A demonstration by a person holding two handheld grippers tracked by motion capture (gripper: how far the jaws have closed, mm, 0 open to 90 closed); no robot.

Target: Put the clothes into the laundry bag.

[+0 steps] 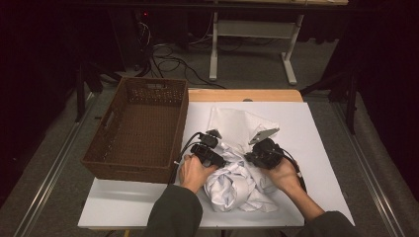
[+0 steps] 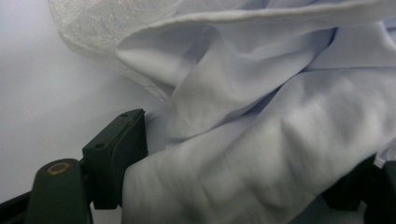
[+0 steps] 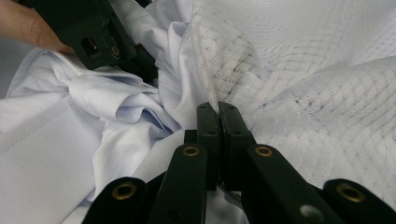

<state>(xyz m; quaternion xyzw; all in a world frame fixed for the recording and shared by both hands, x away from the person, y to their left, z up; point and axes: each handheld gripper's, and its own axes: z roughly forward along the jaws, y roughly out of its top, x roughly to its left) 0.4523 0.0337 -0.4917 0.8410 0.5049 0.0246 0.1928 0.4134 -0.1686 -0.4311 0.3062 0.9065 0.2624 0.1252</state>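
Pinching the edge of a white mesh laundry bag (image 3: 299, 93), right gripper (image 3: 218, 109) with jaws together on the netting. Spread wide around a thick fold of white garment (image 2: 261, 154), left gripper (image 2: 233, 168), pads not pressing, cloth lying loose between them. Crumpled at the near middle of the white table (image 1: 321, 148), garment and bag bunched together between both hands. Soft, light, limp stuff, likely to sag and slip free; best taken at a hem or a gathered fold, not a single layer. Standing just left, an empty brown wicker basket (image 1: 143, 168).
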